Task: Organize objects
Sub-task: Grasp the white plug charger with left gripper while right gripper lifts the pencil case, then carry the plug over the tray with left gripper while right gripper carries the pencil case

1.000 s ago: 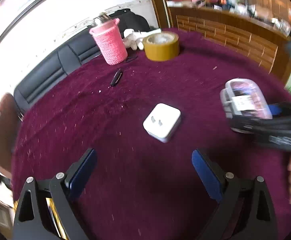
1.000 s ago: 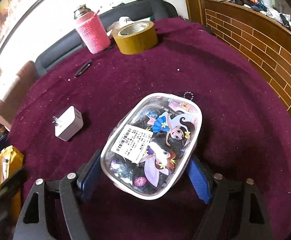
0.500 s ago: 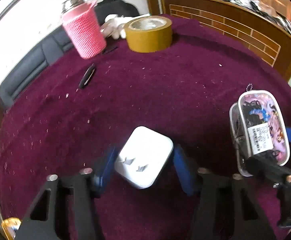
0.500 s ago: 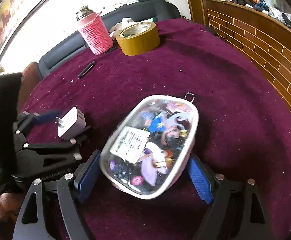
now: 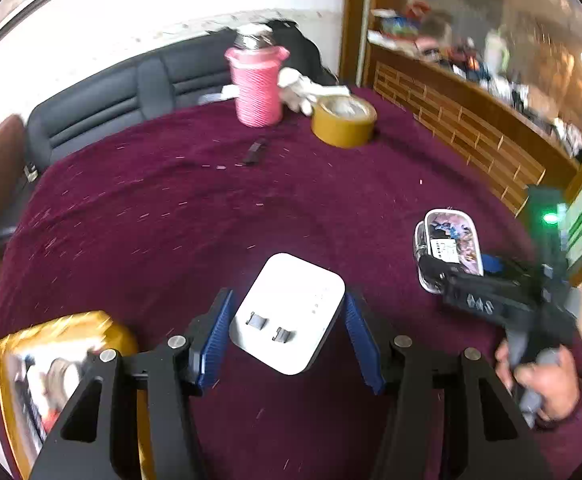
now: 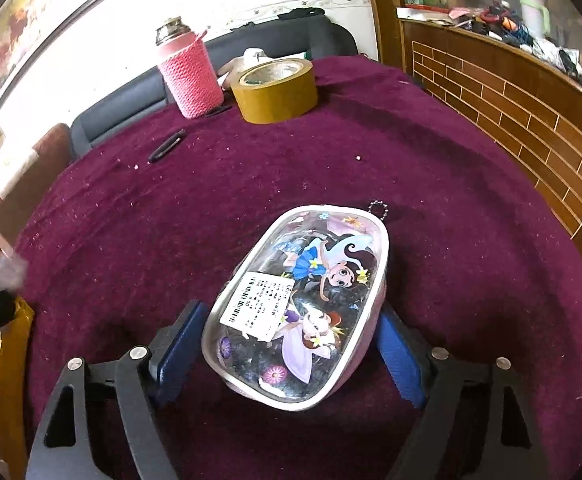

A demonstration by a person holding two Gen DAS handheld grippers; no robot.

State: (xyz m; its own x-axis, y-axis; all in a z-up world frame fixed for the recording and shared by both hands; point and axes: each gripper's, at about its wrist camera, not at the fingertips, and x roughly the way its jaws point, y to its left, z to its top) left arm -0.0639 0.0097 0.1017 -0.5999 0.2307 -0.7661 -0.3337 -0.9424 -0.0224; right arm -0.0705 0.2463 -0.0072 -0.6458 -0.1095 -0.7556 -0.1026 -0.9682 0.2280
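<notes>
A white plug charger (image 5: 287,312), prongs facing the camera, sits clamped between the blue pads of my left gripper (image 5: 287,300) and hangs above the dark red tablecloth (image 5: 211,220). A clear pouch printed with cartoon fairies (image 6: 303,304) lies tilted between the pads of my right gripper (image 6: 289,312). Both pads touch its sides and the jaws are closing a little. In the left wrist view the same pouch (image 5: 449,240) shows at the right, with the right gripper (image 5: 461,266) around it and a hand (image 5: 547,384) on the handle.
At the table's far side stand a bottle in a pink knitted sleeve (image 6: 191,76) and a brown tape roll (image 6: 277,90), with a small black pen (image 6: 167,150) nearby. A yellow box (image 5: 51,360) sits off the near left edge. A brick-patterned wooden counter (image 6: 511,112) curves along the right.
My left gripper went from wide open to shut on the charger, then rose with it, so the table looks farther away. The right gripper and pouch stayed put.
</notes>
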